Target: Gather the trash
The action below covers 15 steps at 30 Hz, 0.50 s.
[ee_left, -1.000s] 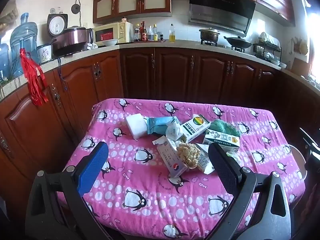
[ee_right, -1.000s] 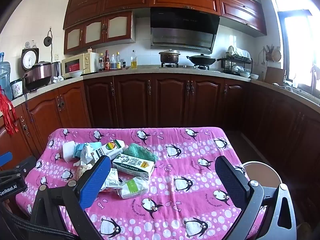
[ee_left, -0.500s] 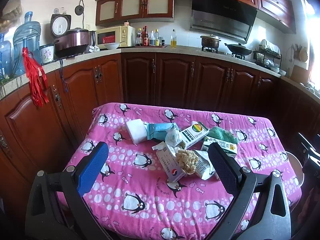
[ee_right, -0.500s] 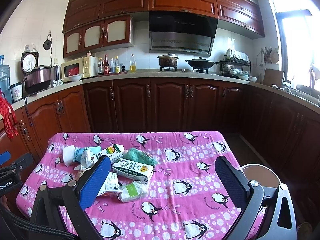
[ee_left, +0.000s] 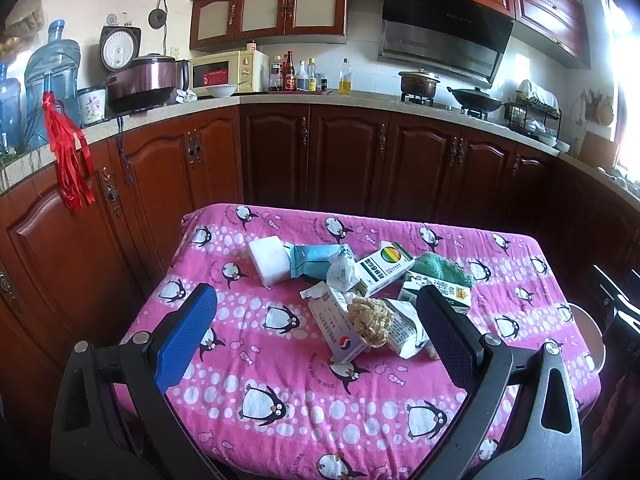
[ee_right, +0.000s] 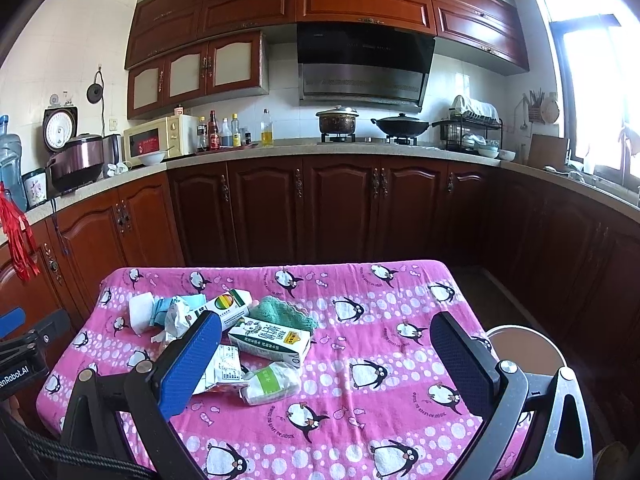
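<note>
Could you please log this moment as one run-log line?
left gripper: open, empty | right gripper: open, empty | trash pile: untouched on table

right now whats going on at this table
A person holds a two-finger tool in each hand above a table with a pink penguin cloth. Both the left tool and the right tool are open and empty. The trash, including a green-and-white carton, a crumpled beige wad and a white foam block, lies untouched in a pile.
</note>
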Each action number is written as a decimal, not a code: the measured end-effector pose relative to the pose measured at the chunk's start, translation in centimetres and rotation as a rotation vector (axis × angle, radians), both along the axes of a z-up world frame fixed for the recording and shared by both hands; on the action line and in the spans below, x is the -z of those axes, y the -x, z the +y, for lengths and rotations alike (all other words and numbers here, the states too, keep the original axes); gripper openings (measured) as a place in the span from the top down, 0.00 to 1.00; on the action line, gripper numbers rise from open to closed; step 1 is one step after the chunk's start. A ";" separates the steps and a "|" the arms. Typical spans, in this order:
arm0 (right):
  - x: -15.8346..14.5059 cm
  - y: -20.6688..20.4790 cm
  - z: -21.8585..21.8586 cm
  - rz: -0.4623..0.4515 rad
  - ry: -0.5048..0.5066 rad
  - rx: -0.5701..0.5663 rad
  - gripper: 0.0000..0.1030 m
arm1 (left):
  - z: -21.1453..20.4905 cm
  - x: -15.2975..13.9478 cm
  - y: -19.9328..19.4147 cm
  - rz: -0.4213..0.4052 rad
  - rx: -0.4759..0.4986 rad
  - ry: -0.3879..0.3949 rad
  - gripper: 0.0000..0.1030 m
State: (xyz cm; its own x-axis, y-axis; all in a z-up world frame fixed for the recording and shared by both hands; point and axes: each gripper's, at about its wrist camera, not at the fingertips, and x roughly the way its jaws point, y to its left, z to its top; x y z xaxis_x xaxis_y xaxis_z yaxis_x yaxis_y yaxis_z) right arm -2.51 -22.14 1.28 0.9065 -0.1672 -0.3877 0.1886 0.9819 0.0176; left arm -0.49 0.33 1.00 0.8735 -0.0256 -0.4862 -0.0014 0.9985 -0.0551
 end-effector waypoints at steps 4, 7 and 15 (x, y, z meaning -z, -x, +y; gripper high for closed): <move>0.0 0.1 0.0 0.000 0.002 -0.002 0.00 | 0.0 0.1 0.0 0.000 -0.005 0.004 0.03; 0.0 0.0 0.1 0.001 0.002 -0.002 0.00 | 0.2 0.2 0.0 0.000 -0.009 0.003 0.03; -0.1 0.2 0.0 0.000 0.003 -0.002 0.00 | 0.4 0.3 0.0 0.004 -0.011 0.001 0.03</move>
